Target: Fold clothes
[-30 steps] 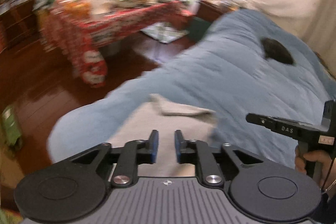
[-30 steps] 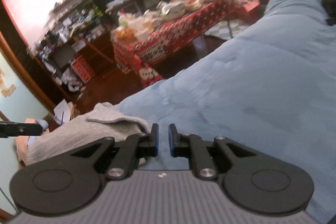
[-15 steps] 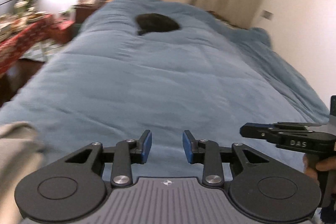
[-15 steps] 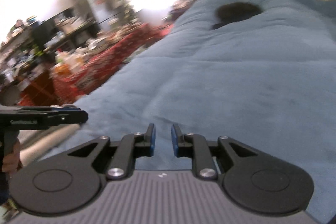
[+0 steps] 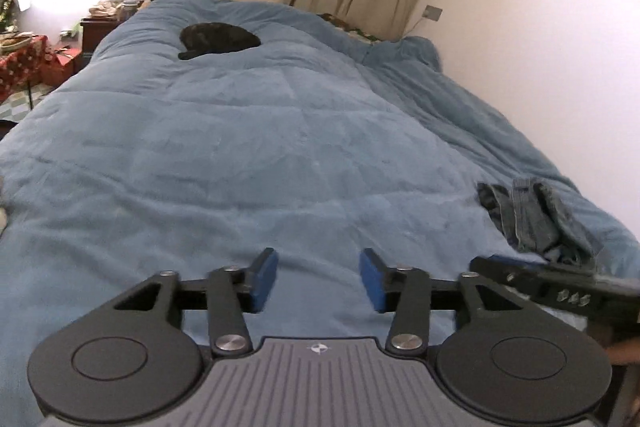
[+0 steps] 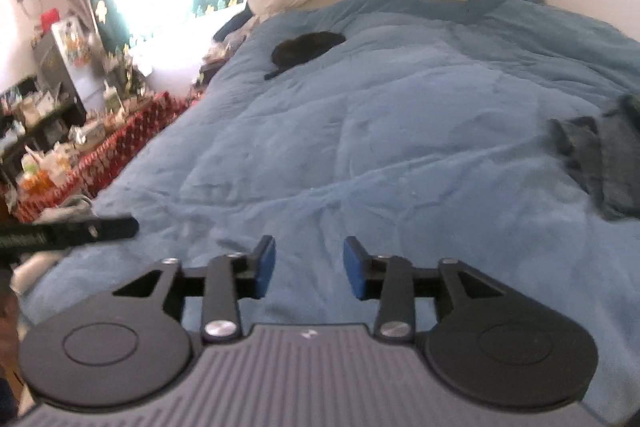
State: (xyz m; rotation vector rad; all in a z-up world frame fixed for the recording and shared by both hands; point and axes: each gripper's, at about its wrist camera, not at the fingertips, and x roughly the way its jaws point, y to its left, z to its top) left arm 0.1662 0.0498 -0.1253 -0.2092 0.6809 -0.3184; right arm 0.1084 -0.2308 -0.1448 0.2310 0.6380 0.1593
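Now both tools hang over the blue duvet [image 5: 248, 147] with nothing in them: the left gripper [image 5: 318, 277] and the right gripper [image 6: 309, 267] each have jaws partway apart and opening, only bedding showing between the pads. The crumpled denim garment [image 5: 536, 219] lies near the bed's right edge, toward the near end, well apart from both. Risk ahead, as I read it: a pinch into that bunched heap could snag duvet too, or catch one layer and drag it off the edge. A dark shape [image 5: 218, 39] rests up near the far-left corner, well clear.
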